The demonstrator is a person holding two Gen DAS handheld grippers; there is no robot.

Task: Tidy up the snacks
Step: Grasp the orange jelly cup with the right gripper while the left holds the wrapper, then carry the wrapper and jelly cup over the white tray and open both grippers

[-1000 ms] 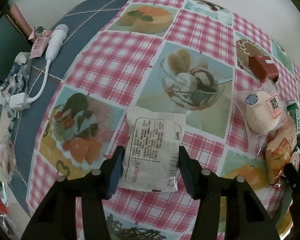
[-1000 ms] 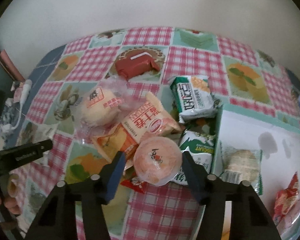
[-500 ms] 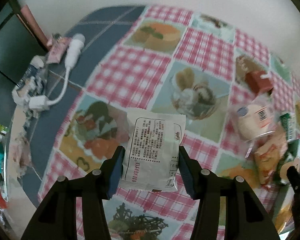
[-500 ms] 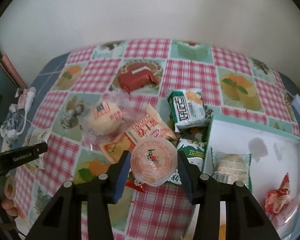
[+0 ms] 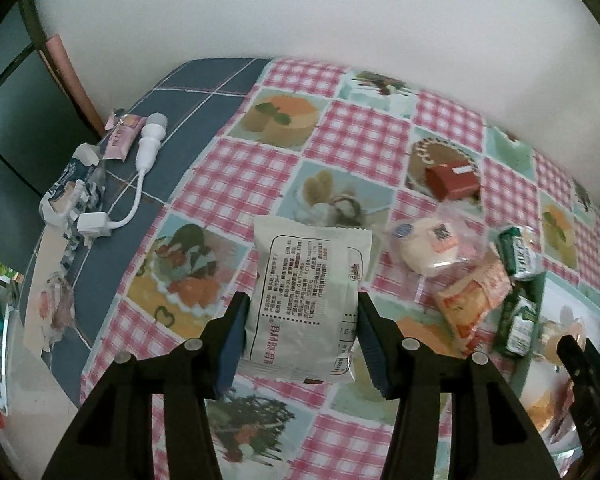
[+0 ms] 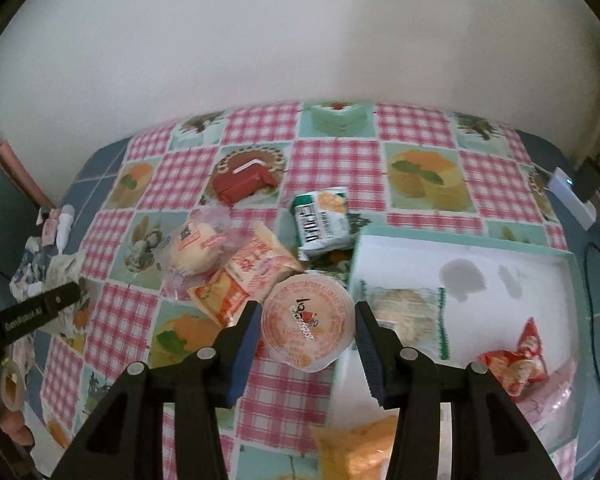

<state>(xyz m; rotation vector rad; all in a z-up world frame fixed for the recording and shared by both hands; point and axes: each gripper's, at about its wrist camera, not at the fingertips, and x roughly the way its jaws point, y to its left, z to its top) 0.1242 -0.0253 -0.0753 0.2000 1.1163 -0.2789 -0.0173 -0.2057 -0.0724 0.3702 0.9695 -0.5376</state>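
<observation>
Midway: left tongs (image 5: 300,340) clamp a white printed sachet (image 5: 306,304), right tongs (image 6: 304,348) grip an orange-lidded jelly cup (image 6: 306,326); white teal-rimmed tray (image 6: 500,250) part-filled, several packets still on the bench (image 6: 332,160).

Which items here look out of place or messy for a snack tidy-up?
A white cable adapter lies among torn wrappers at the blue table edge, not snacks. Inside the white tray are two greyish stains. Loose snacks, including the orange packet, overlap in a heap beside the tray.
</observation>
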